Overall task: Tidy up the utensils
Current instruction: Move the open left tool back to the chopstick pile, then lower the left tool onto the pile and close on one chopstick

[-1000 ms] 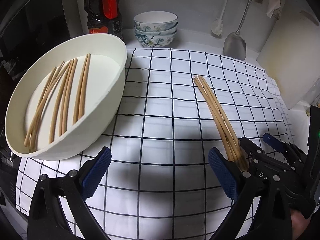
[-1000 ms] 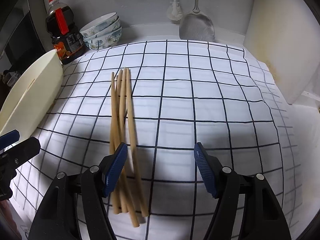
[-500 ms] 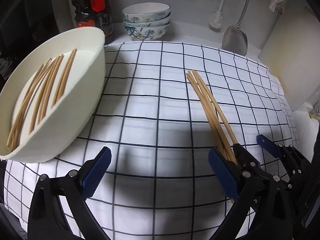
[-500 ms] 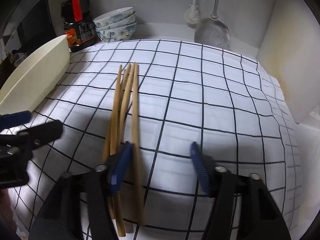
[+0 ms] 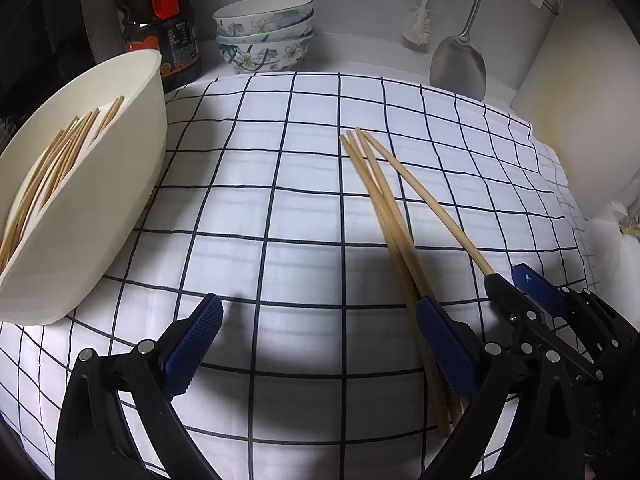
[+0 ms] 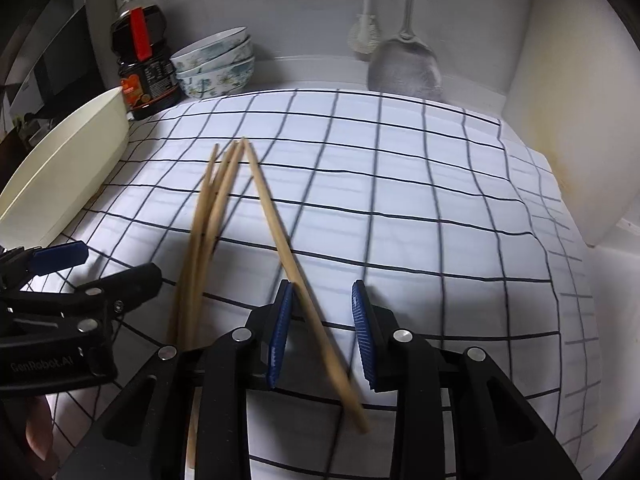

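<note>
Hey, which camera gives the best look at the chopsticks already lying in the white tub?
The left wrist view: it looks into the white tub, so those chopsticks show along its floor. The right wrist view catches only the tub's outer wall; its contents are hidden.

A white cloth (image 5: 280,208) ruled with a thin dark grid covers the desk across mid-frame. The chopsticks (image 5: 384,208) on it are pale tan wood, like those in the cream-white basin (image 5: 100,208) at left. Both tools are black with blue ribbed pads (image 5: 192,344). At upper left, a dark bottle (image 6: 140,68) carries a red handle and orange label beside white bowls (image 5: 266,32) with blue-green flowers.
</note>
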{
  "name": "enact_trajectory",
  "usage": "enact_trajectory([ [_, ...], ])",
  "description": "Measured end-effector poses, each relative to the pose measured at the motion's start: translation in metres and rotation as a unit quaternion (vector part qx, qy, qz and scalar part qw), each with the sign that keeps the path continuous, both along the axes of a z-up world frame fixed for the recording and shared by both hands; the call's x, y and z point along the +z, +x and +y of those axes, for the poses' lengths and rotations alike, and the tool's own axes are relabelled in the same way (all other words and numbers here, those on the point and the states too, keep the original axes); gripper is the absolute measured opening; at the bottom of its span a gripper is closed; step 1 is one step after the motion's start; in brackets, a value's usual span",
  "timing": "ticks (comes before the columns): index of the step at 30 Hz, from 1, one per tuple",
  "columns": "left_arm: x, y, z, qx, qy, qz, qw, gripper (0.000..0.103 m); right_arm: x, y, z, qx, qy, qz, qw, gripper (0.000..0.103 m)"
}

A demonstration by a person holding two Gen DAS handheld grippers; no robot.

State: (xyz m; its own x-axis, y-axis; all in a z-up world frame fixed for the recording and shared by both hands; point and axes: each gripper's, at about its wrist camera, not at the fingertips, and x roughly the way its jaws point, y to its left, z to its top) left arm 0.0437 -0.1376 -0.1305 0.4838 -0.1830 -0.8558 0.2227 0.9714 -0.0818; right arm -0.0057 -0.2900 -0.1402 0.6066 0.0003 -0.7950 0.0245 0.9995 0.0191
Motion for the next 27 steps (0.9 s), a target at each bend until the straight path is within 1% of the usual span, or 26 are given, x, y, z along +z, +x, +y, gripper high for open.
enact_trajectory([
  [13,-0.009,0.014,-0.017,-0.001,0.0,0.012,0.9999,0.096,-0.001,-0.006,-0.017,-0.017,-0.001,-0.002,1.0,0.029],
  [16,-0.011,0.014,-0.017,-0.001,0.011,0.005,0.9999,0.096,-0.001,-0.005,-0.018,-0.019,-0.003,-0.002,1.0,0.029],
  [22,-0.012,0.011,-0.01,0.003,0.014,-0.004,0.9999,0.096,-0.001,-0.001,-0.018,-0.019,-0.006,-0.001,1.0,0.029],
  [24,-0.011,0.008,-0.009,0.0,0.013,-0.008,0.9999,0.094,-0.001,0.002,-0.018,-0.018,-0.004,-0.001,1.0,0.029],
  [27,-0.011,0.007,-0.006,-0.003,0.012,-0.011,0.9999,0.093,-0.001,0.006,-0.017,-0.013,-0.005,-0.001,1.0,0.029],
])
